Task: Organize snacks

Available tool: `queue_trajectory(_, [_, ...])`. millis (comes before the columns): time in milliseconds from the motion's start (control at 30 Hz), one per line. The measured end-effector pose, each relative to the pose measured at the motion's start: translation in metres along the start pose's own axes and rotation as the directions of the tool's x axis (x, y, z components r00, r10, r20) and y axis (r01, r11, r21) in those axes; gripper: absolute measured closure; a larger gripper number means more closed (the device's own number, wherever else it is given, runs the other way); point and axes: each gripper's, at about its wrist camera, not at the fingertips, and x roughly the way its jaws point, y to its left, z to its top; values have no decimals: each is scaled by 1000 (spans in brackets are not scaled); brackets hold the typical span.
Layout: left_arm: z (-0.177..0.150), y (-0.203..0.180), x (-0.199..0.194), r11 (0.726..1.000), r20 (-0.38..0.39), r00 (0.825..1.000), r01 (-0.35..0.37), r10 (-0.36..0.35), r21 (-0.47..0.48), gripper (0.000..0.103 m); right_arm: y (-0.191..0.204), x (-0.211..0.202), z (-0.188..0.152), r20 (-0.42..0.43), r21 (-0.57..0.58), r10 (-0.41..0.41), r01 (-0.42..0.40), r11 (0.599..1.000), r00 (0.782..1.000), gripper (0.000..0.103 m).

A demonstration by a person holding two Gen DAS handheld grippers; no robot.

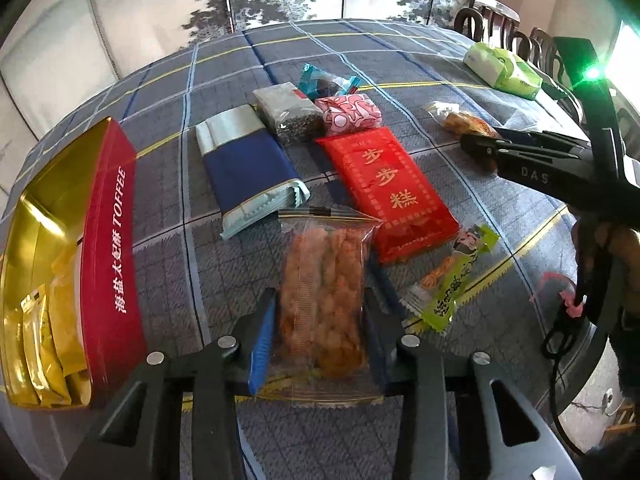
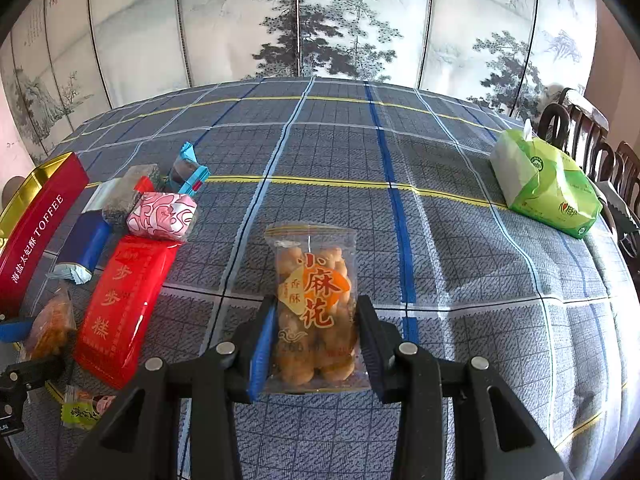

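Snacks lie scattered on the checked cloth of the worktop (image 2: pixel 440 240), most of them bunched at its left side beside the open toffee tin (image 1: pixel 108 264): a blue packet (image 1: pixel 248 176), a red cake packet (image 1: pixel 388 196), a pink sweet (image 1: pixel 348 114), a grey bar (image 1: pixel 290 118), a teal-wrapped sweet (image 1: pixel 326 82) and a green strip packet (image 1: pixel 452 280). The tin's lid is off and gold sachets (image 1: pixel 44 344) stand inside, so it looks like the place the loose items are meant to go.

The left hand-held gripper (image 1: pixel 322 320) has its jaws pressed against both sides of a clear bag of fried twists (image 1: pixel 324 280), which lies flat near the red cake packet. The pads sit at the bag's long edges, a grip that should keep the brittle pieces from being crushed.

The right hand-held gripper (image 2: pixel 316 340) clamps a second, labelled twist bag (image 2: pixel 316 304) in the same way, by its sides, out in the clear middle of the cloth, well apart from the cluster. In the left view that bag shows only partly behind the right tool.

With one matching bag in each gripper, my guess is that the two are about to be brought together as a pair. A green tissue pack (image 2: pixel 544 184) sits at the far right edge, near the chairs (image 2: pixel 592 136), apart from the food and probably not part of the sorting.
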Motion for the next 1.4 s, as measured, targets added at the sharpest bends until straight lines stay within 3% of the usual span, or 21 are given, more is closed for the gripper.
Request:
queue_trajectory(167, [-1, 2, -6, 1000, -1, 1000, -7, 7, -23, 68, 0, 0, 0, 0, 0, 0, 0, 1000, 1000, 63])
queue_trajectory(467, [3, 4, -36, 999, 64, 998, -7, 10, -49, 68, 1, 0, 0, 0, 0, -1, 1, 1000, 1000, 63])
queue_trajectory(700, [7, 35, -72, 992, 133, 989, -49, 65, -120, 68, 1, 0, 0, 0, 0, -2, 2, 1000, 1000, 63])
queue_trajectory(867, [3, 80, -94, 970, 159, 977, -108, 144, -216, 68, 1, 1, 0, 1, 0, -2, 2, 1000, 1000, 63])
queue_trajectory(1133, [-16, 151, -95, 911, 83, 956, -241, 283, -336, 68, 1, 1, 0, 1, 0, -2, 2, 1000, 1000, 63])
queue_trajectory(1400, [-32, 197, -77, 868, -6, 948, -294, 319, -401, 68, 1, 1, 0, 1, 0, -4, 4, 1000, 1000, 63])
